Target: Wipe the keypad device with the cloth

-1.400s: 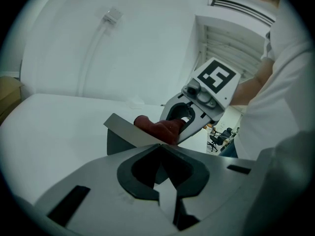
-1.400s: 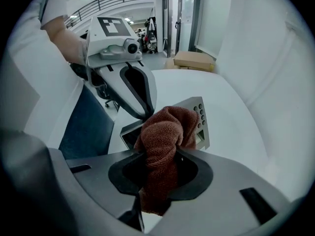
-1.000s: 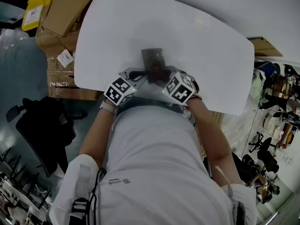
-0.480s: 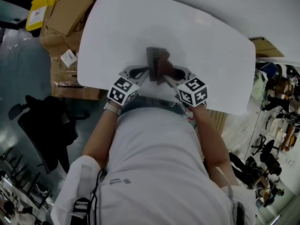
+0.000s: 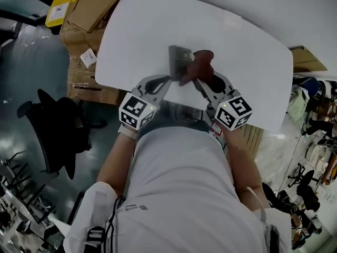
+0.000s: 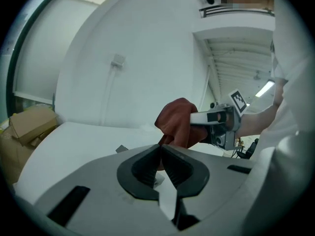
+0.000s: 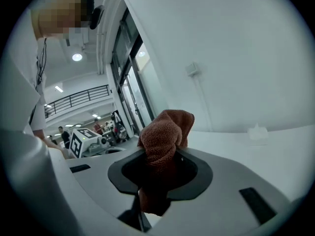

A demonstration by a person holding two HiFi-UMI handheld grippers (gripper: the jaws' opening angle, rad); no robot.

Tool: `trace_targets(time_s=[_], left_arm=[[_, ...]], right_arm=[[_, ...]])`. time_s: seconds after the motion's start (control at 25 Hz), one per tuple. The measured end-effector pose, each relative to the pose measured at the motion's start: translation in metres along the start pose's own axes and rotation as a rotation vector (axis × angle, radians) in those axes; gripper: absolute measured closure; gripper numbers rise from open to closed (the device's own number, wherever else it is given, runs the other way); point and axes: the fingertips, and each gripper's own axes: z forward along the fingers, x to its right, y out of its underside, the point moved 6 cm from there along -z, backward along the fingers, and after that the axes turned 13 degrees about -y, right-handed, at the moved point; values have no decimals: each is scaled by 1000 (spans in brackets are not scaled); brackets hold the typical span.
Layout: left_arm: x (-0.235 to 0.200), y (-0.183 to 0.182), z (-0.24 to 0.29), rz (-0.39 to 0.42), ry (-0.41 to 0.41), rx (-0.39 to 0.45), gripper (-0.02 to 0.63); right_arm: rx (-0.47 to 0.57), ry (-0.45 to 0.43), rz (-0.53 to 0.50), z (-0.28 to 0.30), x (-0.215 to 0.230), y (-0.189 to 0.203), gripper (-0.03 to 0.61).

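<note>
Right gripper (image 5: 199, 82) tight on cloth (image 5: 201, 66), left gripper (image 5: 167, 79) tight on keypad device (image 5: 179, 57), over white table (image 5: 242, 62).

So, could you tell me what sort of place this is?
Probably an office or lab workspace: a white table, stacked cardboard boxes on the floor beside it, and a black office chair nearby.

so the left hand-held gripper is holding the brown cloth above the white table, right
No: it's the right hand-held gripper that is holding the brown cloth above the white table, as the right gripper view shows, jaws clamped on it.
</note>
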Motion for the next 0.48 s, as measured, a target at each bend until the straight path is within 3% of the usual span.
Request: trace_targets(time_s=[0.24,0.48], left_arm=[[47,-14,-45,-6,-126,125,592],[78,-22,-81,-19,-223,179,592]], right_arm=[[55,-63,-22,-39,-35,-3,480],[128,-99,-44,-74,-55,-5,482]])
